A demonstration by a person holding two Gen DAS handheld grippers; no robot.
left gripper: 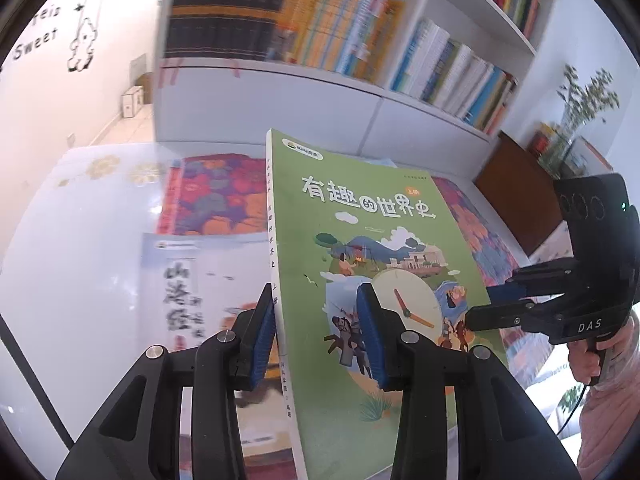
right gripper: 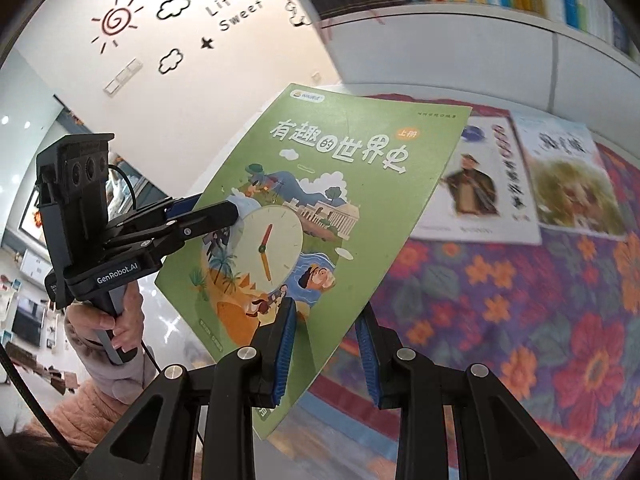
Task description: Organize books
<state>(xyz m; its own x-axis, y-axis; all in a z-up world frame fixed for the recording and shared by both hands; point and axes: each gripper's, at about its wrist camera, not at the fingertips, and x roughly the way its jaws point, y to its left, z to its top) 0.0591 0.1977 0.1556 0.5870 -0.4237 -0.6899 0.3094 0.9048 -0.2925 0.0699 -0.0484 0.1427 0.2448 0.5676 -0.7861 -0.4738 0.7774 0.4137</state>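
A thin green picture book [left gripper: 360, 220] with a clock on its cover is lifted off the table, tilted, and gripped from two sides. My left gripper [left gripper: 316, 300] is shut on its spine edge, one blue pad on each face. My right gripper [left gripper: 480, 306] comes in from the right and clamps the opposite edge. In the right wrist view the same green book [right gripper: 340, 160] sits between the right gripper's [right gripper: 326, 312] pads at its lower corner, and the left gripper [right gripper: 216, 208] pinches its left edge, held by a hand.
Under the book lies a floral cloth [right gripper: 520, 300] with two flat books [right gripper: 480, 184] [right gripper: 568, 176]. A white book with black calligraphy [left gripper: 192, 292] lies near the left gripper. A white bookshelf [left gripper: 320, 32] full of upright books stands behind; a plant [left gripper: 580, 112] is at right.
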